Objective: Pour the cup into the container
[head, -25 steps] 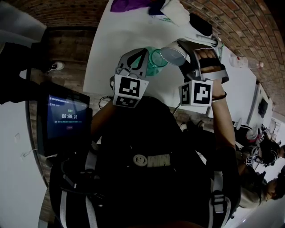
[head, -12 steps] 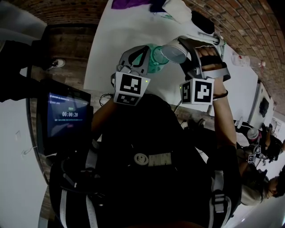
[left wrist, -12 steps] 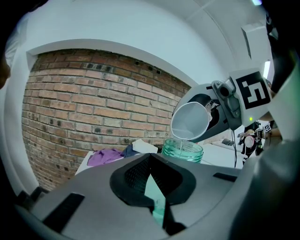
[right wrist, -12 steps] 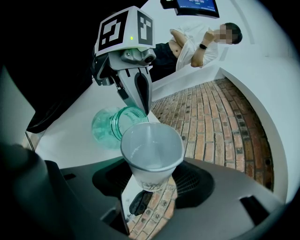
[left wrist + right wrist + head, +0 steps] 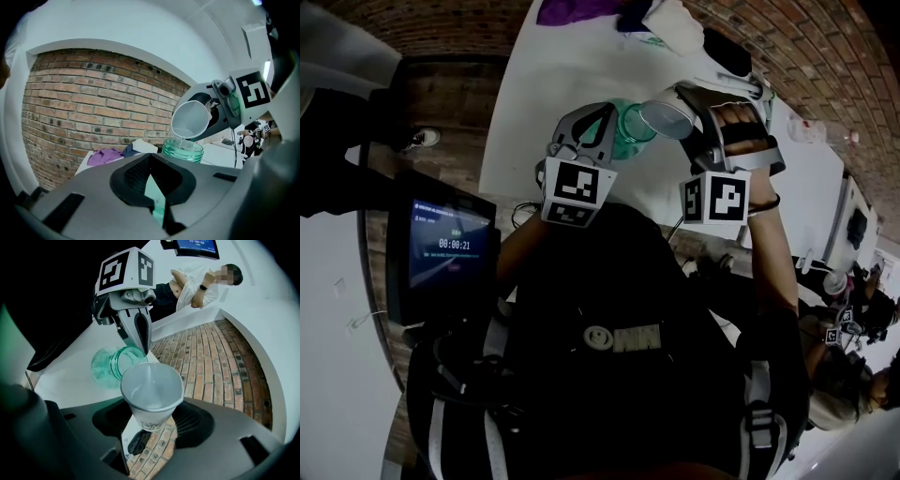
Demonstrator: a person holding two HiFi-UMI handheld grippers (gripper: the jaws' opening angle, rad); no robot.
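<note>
- What were the right tongs [image 5: 149, 427] doing?
- Clamped on the white cup [image 5: 151, 385]. It was tipped, rim just over the green jar [image 5: 183, 150], with a thin stream running in.
- And the left tongs [image 5: 155, 190]?
- Gripped that jar's body, mouth up, over the white tabletop [image 5: 534, 84]. Couldn't tell if it was lifted or resting.
- Farther back?
- Purple cloth [image 5: 104, 156] at the tabletop's far end, brick wall [image 5: 93, 103] behind.

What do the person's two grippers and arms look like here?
The left gripper and right gripper are both grey moulded shells with black ribbed insets behind the jaws. Each carries a white cube with black square markers. The person wears a dark top and a dark band on the right wrist.
</note>
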